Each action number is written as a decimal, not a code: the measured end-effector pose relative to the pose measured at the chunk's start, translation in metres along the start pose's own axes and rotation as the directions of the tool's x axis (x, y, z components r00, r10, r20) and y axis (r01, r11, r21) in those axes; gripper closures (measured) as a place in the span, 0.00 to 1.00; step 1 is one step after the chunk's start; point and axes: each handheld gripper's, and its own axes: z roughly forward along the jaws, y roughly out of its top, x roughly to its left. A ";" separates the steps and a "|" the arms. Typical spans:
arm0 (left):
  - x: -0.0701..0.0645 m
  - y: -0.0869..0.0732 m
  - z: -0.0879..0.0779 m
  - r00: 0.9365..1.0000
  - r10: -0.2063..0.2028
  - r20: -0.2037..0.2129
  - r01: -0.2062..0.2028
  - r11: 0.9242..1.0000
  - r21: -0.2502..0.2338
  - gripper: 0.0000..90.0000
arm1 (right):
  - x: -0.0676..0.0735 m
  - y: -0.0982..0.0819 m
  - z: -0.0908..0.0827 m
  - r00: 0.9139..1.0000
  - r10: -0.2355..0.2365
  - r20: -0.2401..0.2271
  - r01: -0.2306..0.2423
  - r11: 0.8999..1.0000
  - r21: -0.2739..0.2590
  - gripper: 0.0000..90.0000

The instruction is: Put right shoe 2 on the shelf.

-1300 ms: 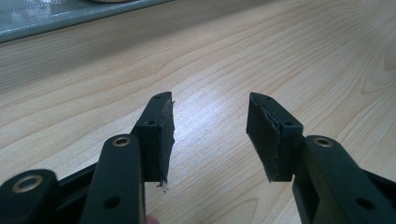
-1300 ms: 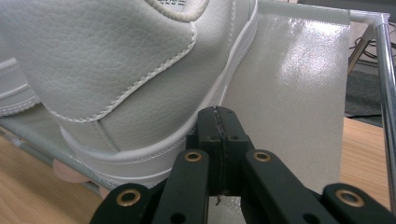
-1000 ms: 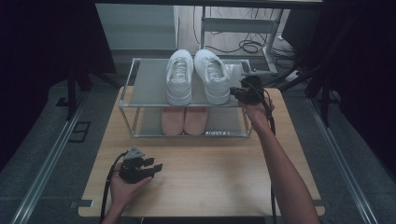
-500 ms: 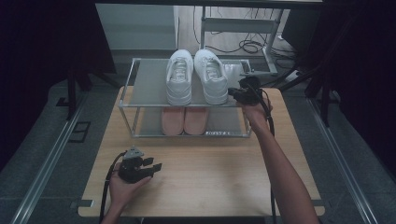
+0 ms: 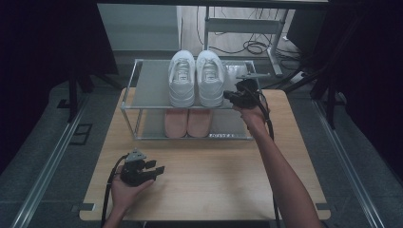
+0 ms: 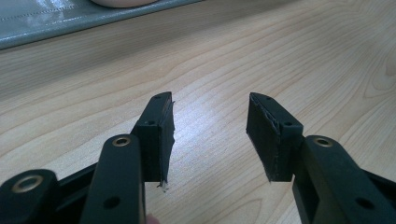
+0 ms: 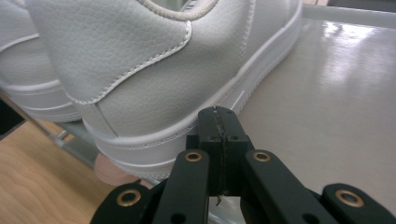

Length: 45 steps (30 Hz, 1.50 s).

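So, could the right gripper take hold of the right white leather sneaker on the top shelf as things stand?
Probably not yet: the right gripper sits at the heel side of the right white leather sneaker with nothing between them, but its jaws are shut and would need opening first.

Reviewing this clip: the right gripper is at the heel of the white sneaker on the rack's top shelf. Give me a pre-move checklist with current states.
1. Right gripper at the heel side of the right-hand white leather sneaker: ok.
2. Its jaws open enough to take the shoe: not ok, they are shut with nothing between them.
3. Tips touching the sole: cannot tell.
4. Both white sneakers level on the grey metal rack's top shelf: ok.
5. Pair of pink shoes on the lower shelf, out of the way: ok.
6. Left gripper open, over the wooden table, away from the rack: ok.
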 end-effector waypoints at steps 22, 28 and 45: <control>0.001 0.001 -0.001 1.000 -0.009 0.003 0.009 1.000 -0.006 0.57 | 0.013 -0.001 0.004 1.000 -0.027 -0.015 0.027 0.999 -0.021 1.00; 0.002 0.000 -0.002 1.000 -0.015 -0.003 0.015 1.000 -0.003 0.57 | 0.007 -0.003 -0.002 0.999 -0.033 -0.014 0.033 0.999 -0.033 1.00; -0.001 -0.003 -0.006 1.000 -0.010 -0.006 0.010 1.000 -0.008 0.57 | -0.012 -0.038 -0.049 0.997 -0.074 -0.034 0.070 0.992 -0.107 0.98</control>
